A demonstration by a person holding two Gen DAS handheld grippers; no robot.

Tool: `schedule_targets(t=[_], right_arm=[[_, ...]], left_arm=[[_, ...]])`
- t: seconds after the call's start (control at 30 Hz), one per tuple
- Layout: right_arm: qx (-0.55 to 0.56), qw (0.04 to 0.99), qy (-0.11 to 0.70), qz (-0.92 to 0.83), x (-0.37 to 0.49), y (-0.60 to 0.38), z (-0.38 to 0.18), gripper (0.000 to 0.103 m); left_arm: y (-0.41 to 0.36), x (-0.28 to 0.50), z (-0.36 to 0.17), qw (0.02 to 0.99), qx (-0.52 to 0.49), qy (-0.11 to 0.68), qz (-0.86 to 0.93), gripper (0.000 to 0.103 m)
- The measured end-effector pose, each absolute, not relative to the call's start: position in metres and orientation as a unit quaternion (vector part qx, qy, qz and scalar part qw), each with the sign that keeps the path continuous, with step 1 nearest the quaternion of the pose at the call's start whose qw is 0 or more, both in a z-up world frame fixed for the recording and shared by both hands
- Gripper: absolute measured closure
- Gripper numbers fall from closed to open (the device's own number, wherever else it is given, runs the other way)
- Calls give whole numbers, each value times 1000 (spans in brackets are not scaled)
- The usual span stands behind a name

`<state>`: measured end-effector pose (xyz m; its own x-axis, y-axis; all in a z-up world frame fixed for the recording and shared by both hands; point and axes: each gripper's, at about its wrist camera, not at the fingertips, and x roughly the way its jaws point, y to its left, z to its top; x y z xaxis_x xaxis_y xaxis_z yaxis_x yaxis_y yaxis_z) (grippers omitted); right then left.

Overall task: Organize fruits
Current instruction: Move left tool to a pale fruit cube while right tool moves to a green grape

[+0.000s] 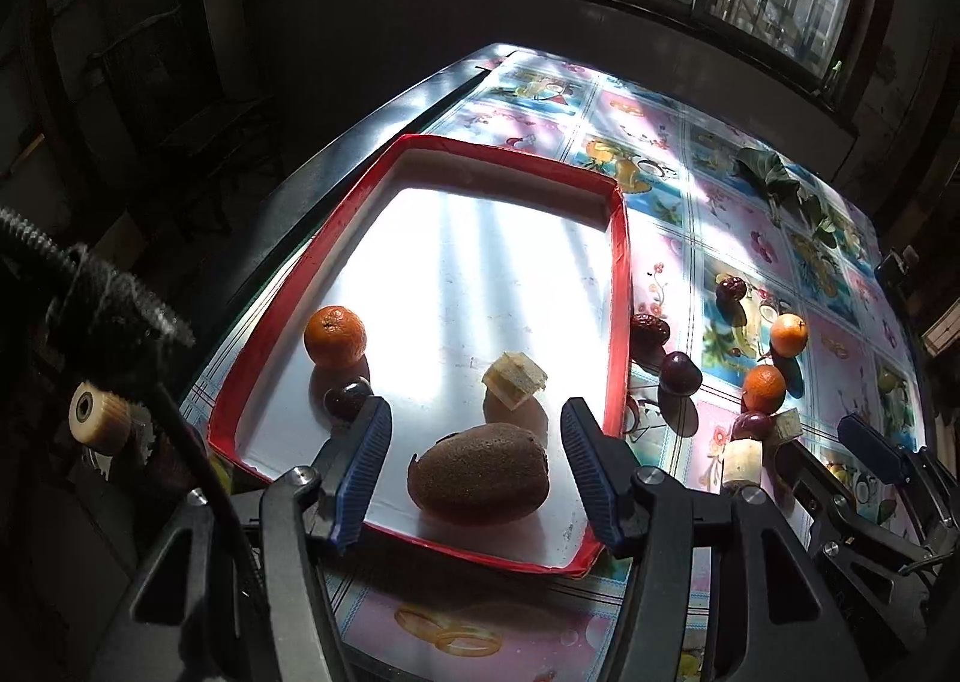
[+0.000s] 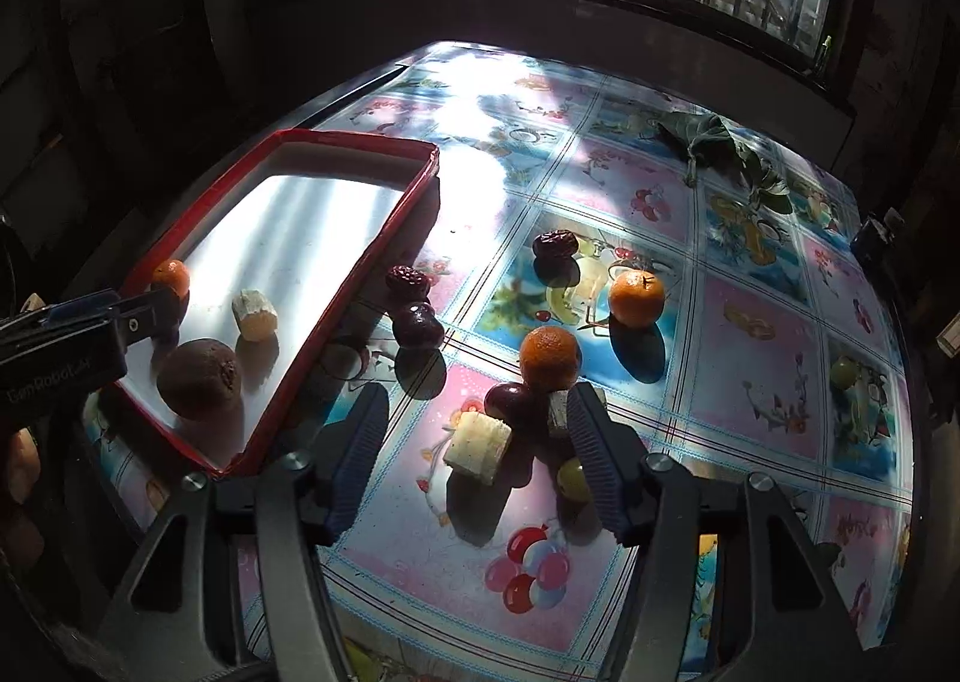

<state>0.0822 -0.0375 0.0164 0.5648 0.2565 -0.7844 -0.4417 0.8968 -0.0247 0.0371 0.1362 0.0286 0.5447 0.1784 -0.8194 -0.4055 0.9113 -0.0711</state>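
A red-rimmed tray (image 1: 621, 286) with a white floor holds a brown kiwi (image 1: 478, 472), an orange (image 1: 334, 336), a dark plum (image 1: 348, 399) and a banana chunk (image 1: 514, 379). My left gripper (image 1: 474, 418) hangs open over the tray's near end, its blue pads either side of the kiwi and clear of it. To the right of the tray, my right gripper (image 2: 480, 400) is open above a banana piece (image 2: 478, 445) and a plum (image 2: 510, 403), touching neither. Close behind these lie two oranges (image 2: 550, 356) (image 2: 636, 298), two dates (image 2: 555, 245) (image 2: 407, 281) and another plum (image 2: 418, 325).
A green grape (image 2: 573, 478) and a small banana chunk (image 2: 558, 412) sit against the right gripper's right finger. Green leaves (image 2: 720, 148) lie at the far right of the picture-patterned tablecloth (image 2: 762, 358). A barred window runs behind the table. The table's left edge is just beyond the tray.
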Motion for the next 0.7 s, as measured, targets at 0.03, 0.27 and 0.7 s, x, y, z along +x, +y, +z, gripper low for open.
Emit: schedule_targets(t=[0.03,0.27,0.7], right_arm=[[-107,879,422,197,82,-42,16,39],[-66,877,444,171,86,-91,2,38],[-23,878,459,134,87,-145,-11,38]], left_arm=[[132,36,30,871,-126,446,165,44],[97,39,25,874,-110,455,131,41],[47,47,11,866,-87,488,67,40]])
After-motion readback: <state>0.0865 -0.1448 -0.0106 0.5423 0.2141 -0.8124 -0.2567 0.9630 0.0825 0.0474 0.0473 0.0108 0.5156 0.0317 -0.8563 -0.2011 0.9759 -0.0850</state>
